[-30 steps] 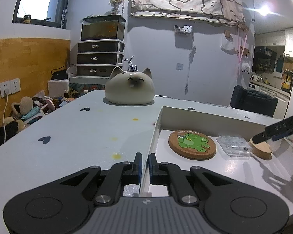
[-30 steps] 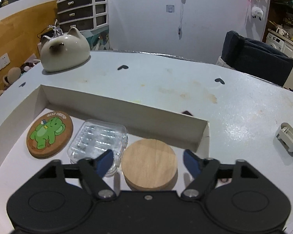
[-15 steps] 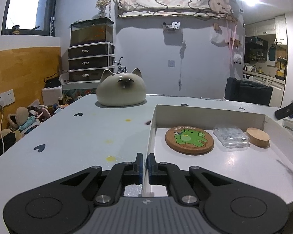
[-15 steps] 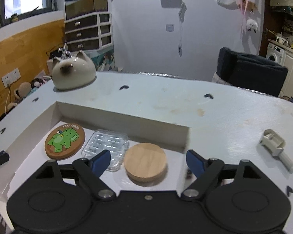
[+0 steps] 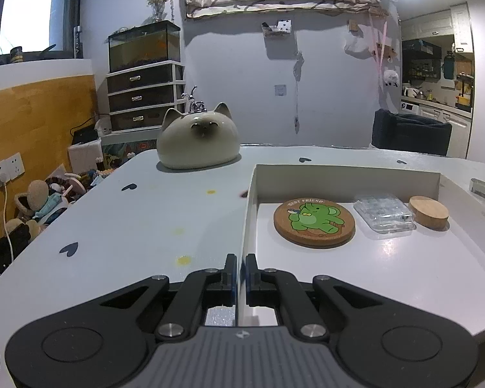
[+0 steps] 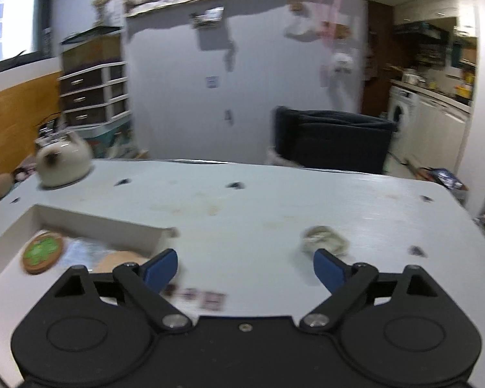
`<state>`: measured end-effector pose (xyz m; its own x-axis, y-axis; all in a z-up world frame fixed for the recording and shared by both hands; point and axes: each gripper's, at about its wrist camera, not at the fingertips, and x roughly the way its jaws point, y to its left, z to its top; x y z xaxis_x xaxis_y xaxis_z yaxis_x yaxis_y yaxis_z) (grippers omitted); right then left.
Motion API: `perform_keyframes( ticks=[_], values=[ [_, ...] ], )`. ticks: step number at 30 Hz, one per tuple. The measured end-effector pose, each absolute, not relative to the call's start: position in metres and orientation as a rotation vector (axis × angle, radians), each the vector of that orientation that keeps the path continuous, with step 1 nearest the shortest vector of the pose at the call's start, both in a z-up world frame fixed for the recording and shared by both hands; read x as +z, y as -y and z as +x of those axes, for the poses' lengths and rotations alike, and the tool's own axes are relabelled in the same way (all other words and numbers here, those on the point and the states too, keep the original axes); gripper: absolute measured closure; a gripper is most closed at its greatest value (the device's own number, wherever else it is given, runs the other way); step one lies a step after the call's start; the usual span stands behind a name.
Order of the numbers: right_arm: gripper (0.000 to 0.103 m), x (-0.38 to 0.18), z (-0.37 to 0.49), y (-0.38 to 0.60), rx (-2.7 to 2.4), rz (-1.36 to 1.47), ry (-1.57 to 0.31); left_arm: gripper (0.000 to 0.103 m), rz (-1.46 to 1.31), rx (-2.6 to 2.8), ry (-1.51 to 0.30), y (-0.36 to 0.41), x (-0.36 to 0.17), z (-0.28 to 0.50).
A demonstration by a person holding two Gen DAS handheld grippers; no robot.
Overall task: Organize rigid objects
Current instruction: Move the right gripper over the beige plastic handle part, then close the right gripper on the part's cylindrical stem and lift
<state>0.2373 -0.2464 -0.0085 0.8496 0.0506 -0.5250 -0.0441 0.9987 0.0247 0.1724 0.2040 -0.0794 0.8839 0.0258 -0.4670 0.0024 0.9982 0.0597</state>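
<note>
Left wrist view. A shallow white tray [image 5: 339,265] lies on the tabletop [image 5: 139,213]. Along its far wall, from 11 o'clock round to 1 o'clock, sit a cork coaster [image 5: 314,222] printed with a green elephant, a clear plastic case [image 5: 384,216] and a round wooden lid [image 5: 428,212]; case and lid lie just beside each other. The left gripper [image 5: 240,270] is closed narrow on the tray's left wall, which runs up between the pads. Outside the tray, at 11 o'clock, stands a ceramic cat figure [image 5: 198,144].

Right wrist view (motion-blurred). The right gripper [image 6: 244,268] holds nothing; its jaws have just been opening and stand wide, with only bare tabletop between them. The tray corner, with coaster [image 6: 42,252] and lid [image 6: 119,258], falls at 9 o'clock. A small pale object [image 6: 324,242], too blurred to identify, lies on the tabletop at 1 o'clock, just beyond the right pad; it is probably the next item to be tidied.

Handling, as judged: the pale object looks light and rigid, probably plastic, and liable to skid on the smooth surface. A grip across its narrower sides, pads set low, should suit it. Coaster and lid are stiff, light discs, best taken edge to edge; the clear case may flex or crack under hard pressure.
</note>
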Motion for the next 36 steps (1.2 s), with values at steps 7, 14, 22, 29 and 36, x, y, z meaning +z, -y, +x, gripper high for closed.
perform_keyframes(
  ticks=[7,14,22,29,36],
  values=[
    [0.001,-0.027,0.254,0.304,-0.068,0.065,-0.556,0.099,0.042,0.018,-0.481,-0.204,-0.08,0.171],
    [0.0,-0.053,0.277,0.33,-0.114,0.072,-0.604,0.099,0.015,0.018,-0.512,-0.208,-0.075,0.172],
    [0.004,-0.075,0.317,0.319,-0.127,-0.07,-0.641,0.099,0.01,0.019,-0.535,-0.208,-0.072,0.165],
    [0.026,-0.096,0.345,0.308,-0.069,-0.153,-0.721,0.099,-0.004,0.018,-0.515,-0.208,-0.074,0.162],
    [0.07,-0.099,0.34,0.301,-0.028,-0.163,-0.726,0.1,-0.007,0.011,-0.489,-0.211,-0.077,0.162]
  ],
)
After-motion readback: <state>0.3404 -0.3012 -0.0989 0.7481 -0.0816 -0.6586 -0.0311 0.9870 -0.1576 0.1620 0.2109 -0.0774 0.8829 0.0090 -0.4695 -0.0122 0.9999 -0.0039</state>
